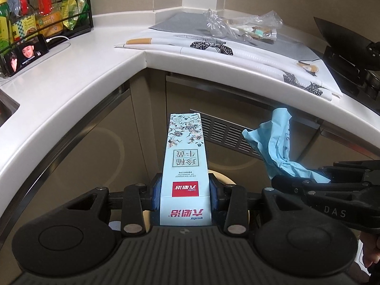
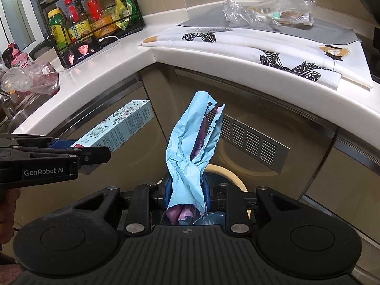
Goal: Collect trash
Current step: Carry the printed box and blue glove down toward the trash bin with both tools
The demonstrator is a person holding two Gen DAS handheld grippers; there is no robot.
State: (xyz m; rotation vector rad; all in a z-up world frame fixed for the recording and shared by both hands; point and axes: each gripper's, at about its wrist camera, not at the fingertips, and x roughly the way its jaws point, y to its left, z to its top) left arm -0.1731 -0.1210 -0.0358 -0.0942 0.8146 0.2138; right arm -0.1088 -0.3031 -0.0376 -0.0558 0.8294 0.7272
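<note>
Pale blue rectangular cardboard carton [image 1: 184, 166] with floral print: upside-down to the left wrist camera, it bears four large Chinese characters in a framed panel, the small line "CRAFTSMANSHIP OF DOMESTIC PRODUCTS", and a red rectangular label with white Chinese brand characters, repeated in red on the near flap. Black plastic left gripper [image 2: 104, 153] body: white lettering "GenRobot.AI". Black plastic right gripper [image 1: 275, 180] body: letters "DAS". Bottle labels in the black wire rack [image 2: 95, 27] are too small to read.
</note>
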